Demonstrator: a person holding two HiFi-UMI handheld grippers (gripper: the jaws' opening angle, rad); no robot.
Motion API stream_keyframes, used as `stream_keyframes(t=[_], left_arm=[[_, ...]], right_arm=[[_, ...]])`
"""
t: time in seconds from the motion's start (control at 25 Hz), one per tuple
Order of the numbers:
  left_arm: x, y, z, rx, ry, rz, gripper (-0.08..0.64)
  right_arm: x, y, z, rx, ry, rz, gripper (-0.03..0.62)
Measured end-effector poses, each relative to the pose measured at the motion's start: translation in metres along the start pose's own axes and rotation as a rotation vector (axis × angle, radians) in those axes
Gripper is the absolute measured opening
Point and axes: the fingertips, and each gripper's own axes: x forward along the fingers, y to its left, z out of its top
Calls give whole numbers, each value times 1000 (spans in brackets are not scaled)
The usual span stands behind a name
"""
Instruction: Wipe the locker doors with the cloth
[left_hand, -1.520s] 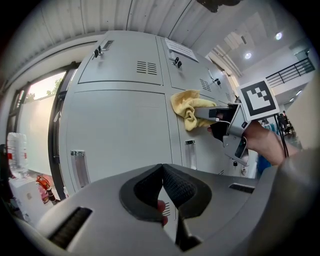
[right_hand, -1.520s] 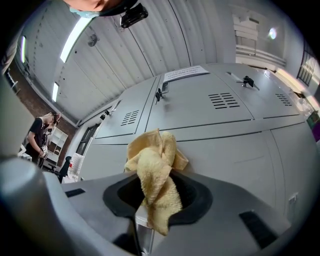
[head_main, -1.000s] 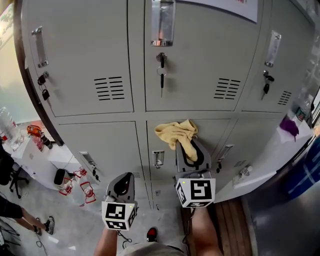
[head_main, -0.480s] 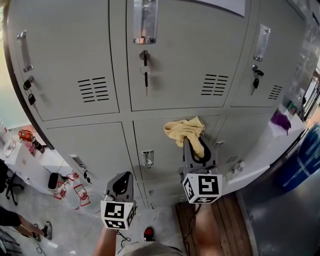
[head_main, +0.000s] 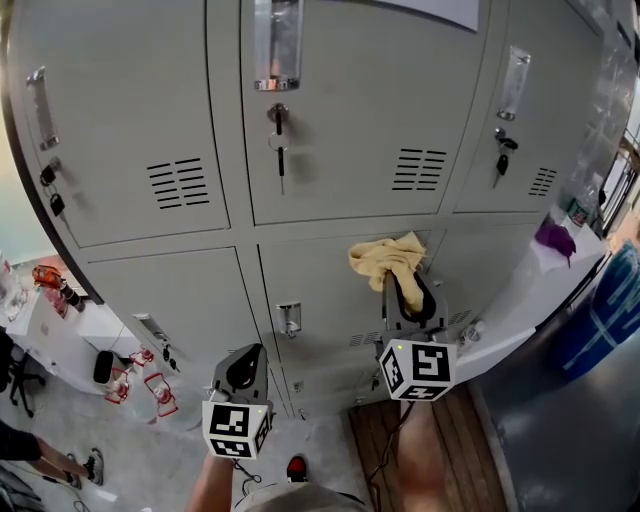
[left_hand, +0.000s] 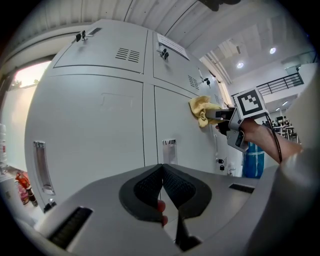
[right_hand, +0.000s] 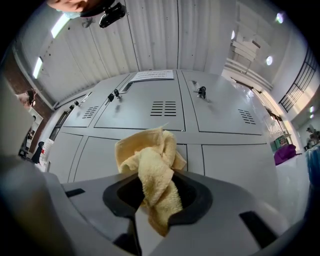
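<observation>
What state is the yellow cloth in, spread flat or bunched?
Bunched: the yellow cloth is crumpled into a wad, pinched in the right tongs, not laid flat.

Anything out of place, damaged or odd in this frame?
Nothing stands out. The right tool grips the bunched yellow cloth at the lower middle locker door. The left tool is shut and empty, held lower. Doors look closed and undented, with keys hanging in the upper locks.

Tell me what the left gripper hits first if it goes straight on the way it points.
The left gripper would likely meet the lower middle locker door, near its handle. Nothing shows in between, though depth is unclear.
</observation>
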Motion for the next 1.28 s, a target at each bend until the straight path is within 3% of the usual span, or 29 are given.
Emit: stream_keyframes(t=[0.76,1.28], left_arm=[[8,-5,2,5,-4,-25,23],[3,-10,5,7,-9,-24,23]], right_arm=[[-7,-53,-7,12,15,-112,126],[-37,-31,9,0,-35,-58,126]])
